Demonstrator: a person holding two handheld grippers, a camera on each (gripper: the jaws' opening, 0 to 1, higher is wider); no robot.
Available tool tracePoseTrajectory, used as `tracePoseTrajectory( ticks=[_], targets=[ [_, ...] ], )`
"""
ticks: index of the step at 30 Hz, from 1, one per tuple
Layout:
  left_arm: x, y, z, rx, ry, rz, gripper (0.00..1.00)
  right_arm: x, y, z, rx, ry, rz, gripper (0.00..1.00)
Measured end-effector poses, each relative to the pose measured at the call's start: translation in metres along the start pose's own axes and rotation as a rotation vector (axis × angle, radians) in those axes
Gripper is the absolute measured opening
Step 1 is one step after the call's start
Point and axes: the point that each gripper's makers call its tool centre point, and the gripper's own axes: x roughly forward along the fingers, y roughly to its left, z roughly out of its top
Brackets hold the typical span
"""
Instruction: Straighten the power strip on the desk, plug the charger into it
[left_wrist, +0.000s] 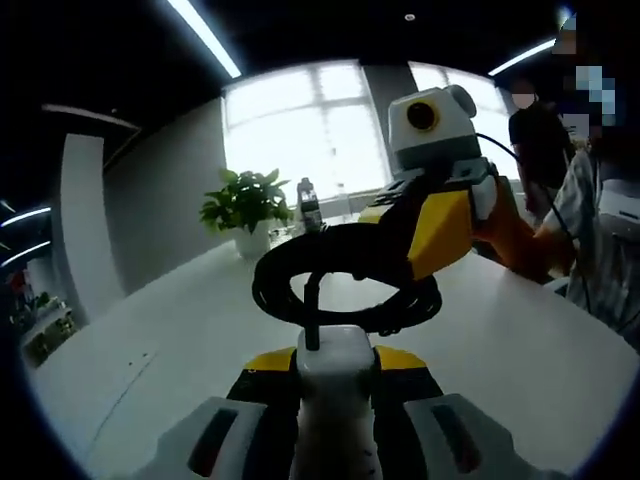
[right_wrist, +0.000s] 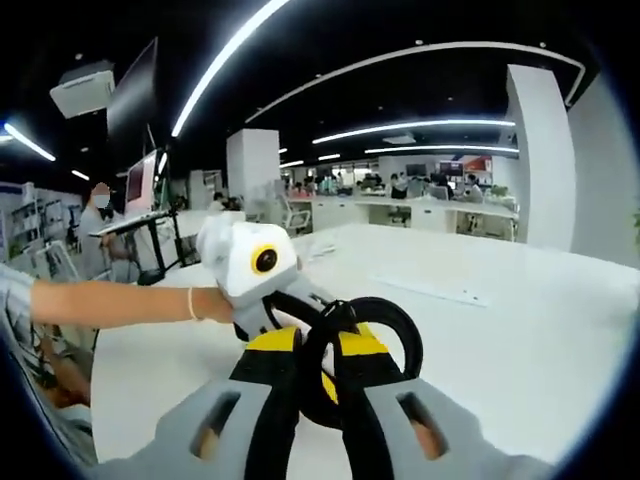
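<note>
My left gripper (left_wrist: 335, 362) is shut on a white block (left_wrist: 335, 400) that looks like the end of the power strip. A black cable rises from the block into a coiled loop (left_wrist: 345, 285) just ahead. My right gripper (left_wrist: 405, 235) comes in from the right and is shut on that loop. In the right gripper view, the right gripper (right_wrist: 318, 345) clamps the black coil (right_wrist: 395, 340) between its yellow pads. The left gripper (right_wrist: 290, 300) meets it from the left, held by a bare arm (right_wrist: 120, 300). Both are held above the white desk (left_wrist: 520, 350).
A potted plant (left_wrist: 245, 205) and a dark bottle (left_wrist: 310, 205) stand at the desk's far edge by the window. A person (left_wrist: 590, 210) is at the right. The long white desk (right_wrist: 500, 320) stretches away, with office desks and monitors beyond.
</note>
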Motion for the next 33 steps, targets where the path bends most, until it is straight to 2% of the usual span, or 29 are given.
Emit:
tracePoseTrajectory(
  ticks=[2,5,9,12,13,16,21,28,30,33],
  targets=[
    [0.000,-0.002,-0.001,0.016,0.009,0.002,0.26,-0.001,0.000,-0.001,-0.034,0.015,-0.010,0.21],
    [0.000,-0.004,-0.001,0.021,0.012,0.009,0.26,-0.004,0.001,0.000,-0.055,0.016,-0.012,0.24],
    [0.000,-0.003,-0.001,-0.006,0.000,0.062,0.28,-0.006,-0.002,-0.002,-0.059,0.012,-0.019,0.25],
    [-0.002,0.000,0.000,-0.009,0.012,0.094,0.36,-0.007,-0.002,-0.002,-0.045,0.004,-0.011,0.26],
    [-0.003,0.001,0.000,-0.008,0.015,0.099,0.40,-0.007,-0.002,-0.002,-0.042,0.003,-0.008,0.30],
    [-0.004,0.002,0.002,-0.001,0.031,0.119,0.56,-0.005,-0.006,-0.011,-0.056,0.046,-0.041,0.53],
    [-0.008,0.004,0.004,0.021,0.036,0.154,0.66,-0.005,-0.004,-0.012,-0.059,0.033,-0.031,0.55],
    [-0.018,0.014,0.008,0.040,0.029,0.233,0.82,-0.008,-0.004,-0.009,-0.071,0.015,-0.032,0.69],
    [-0.021,0.015,0.008,0.045,0.032,0.245,0.85,-0.009,-0.002,-0.006,-0.106,-0.003,-0.020,0.74],
    [-0.029,0.014,0.006,0.035,0.027,0.296,0.91,-0.014,-0.009,0.005,-0.225,-0.059,-0.078,0.90]
  ],
)
